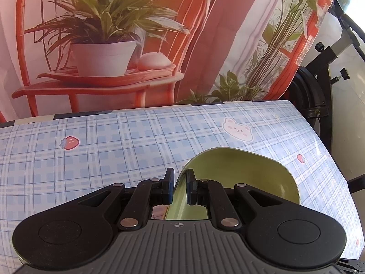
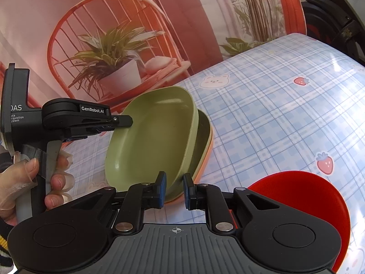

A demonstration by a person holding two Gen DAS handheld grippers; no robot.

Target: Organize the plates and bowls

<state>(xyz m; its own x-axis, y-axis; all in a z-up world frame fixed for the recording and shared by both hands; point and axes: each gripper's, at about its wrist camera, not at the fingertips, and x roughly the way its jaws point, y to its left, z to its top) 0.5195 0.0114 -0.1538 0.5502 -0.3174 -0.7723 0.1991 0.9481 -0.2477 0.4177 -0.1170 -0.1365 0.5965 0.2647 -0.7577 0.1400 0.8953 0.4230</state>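
My left gripper (image 1: 180, 186) is shut on the rim of a light green plate (image 1: 239, 173) and holds it tilted above the table. In the right wrist view that green plate (image 2: 150, 137) leans over a stack of a darker green plate (image 2: 203, 137) and an orange plate (image 2: 208, 150) on the table. The left gripper (image 2: 127, 121) grips the plate's left rim there. My right gripper (image 2: 174, 190) is open and empty, close in front of the stack's near edge. A red bowl (image 2: 303, 194) sits at the lower right, partly hidden by my right gripper.
The table (image 1: 114, 141) wears a blue plaid cloth with strawberry and bear prints. A printed backdrop (image 1: 114, 45) of a red chair and potted plant hangs behind it. Black metal equipment (image 1: 324, 86) stands past the table's right edge.
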